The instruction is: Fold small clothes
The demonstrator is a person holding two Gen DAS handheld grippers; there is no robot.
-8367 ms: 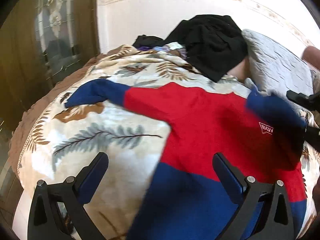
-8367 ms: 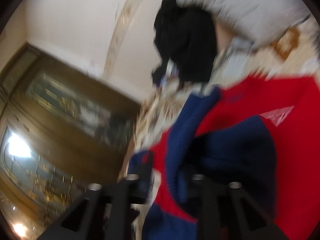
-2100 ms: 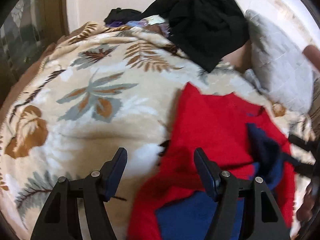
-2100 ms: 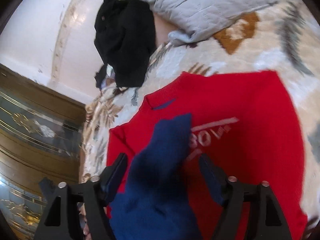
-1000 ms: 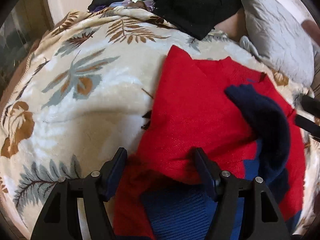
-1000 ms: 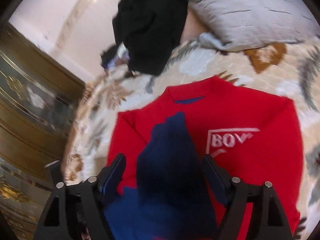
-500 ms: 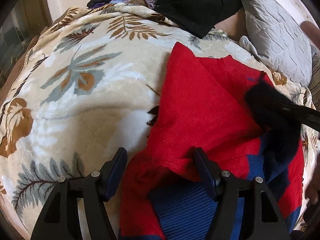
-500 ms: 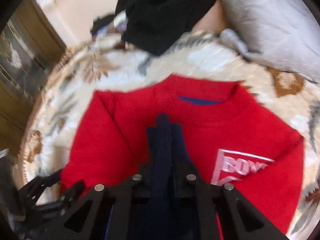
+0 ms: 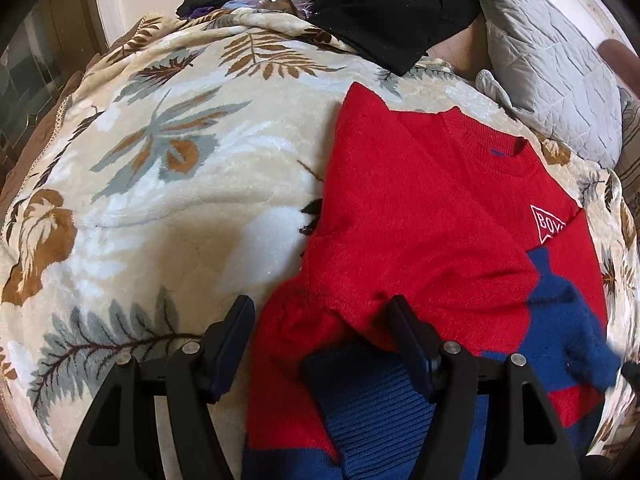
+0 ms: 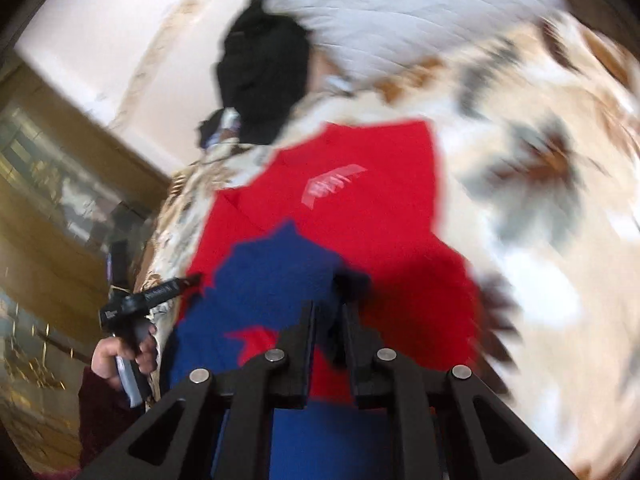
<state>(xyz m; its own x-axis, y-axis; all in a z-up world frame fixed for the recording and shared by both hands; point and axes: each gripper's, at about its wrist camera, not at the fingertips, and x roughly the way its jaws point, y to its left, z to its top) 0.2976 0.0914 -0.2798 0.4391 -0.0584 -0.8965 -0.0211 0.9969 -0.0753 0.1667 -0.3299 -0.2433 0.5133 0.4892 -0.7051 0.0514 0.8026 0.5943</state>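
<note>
Red sweater [image 9: 420, 220]: flat on the blanket [image 9: 180, 220], ribbed blue hem nearest, neck farthest, long axis running away from both grippers; side by the left gripper already folded in.
Left gripper [image 9: 320, 308]: jaws wide apart, gripping nothing; straddling that folded edge near the hem, red cloth between the fingers but unpinched.
Right gripper [image 10: 328, 308]: jaws nearly closed, just eased open a little; dark blue cuff between the pads, seemingly pinched, though blurred.
Sleeve [image 9: 560, 312]: across the lower chest below the white badge, cuff end toward the right gripper, far nearer that hand.
Coming move, as a judgement: laying the sleeve flat along the chest.
Left view only: neckline, badge lettering, pillow [image 9: 552, 60], black clothes [image 9: 380, 0] beyond.
Right view only: the cuff in the jaws, plus a hand [image 10: 120, 356] on the left gripper's handle.
</note>
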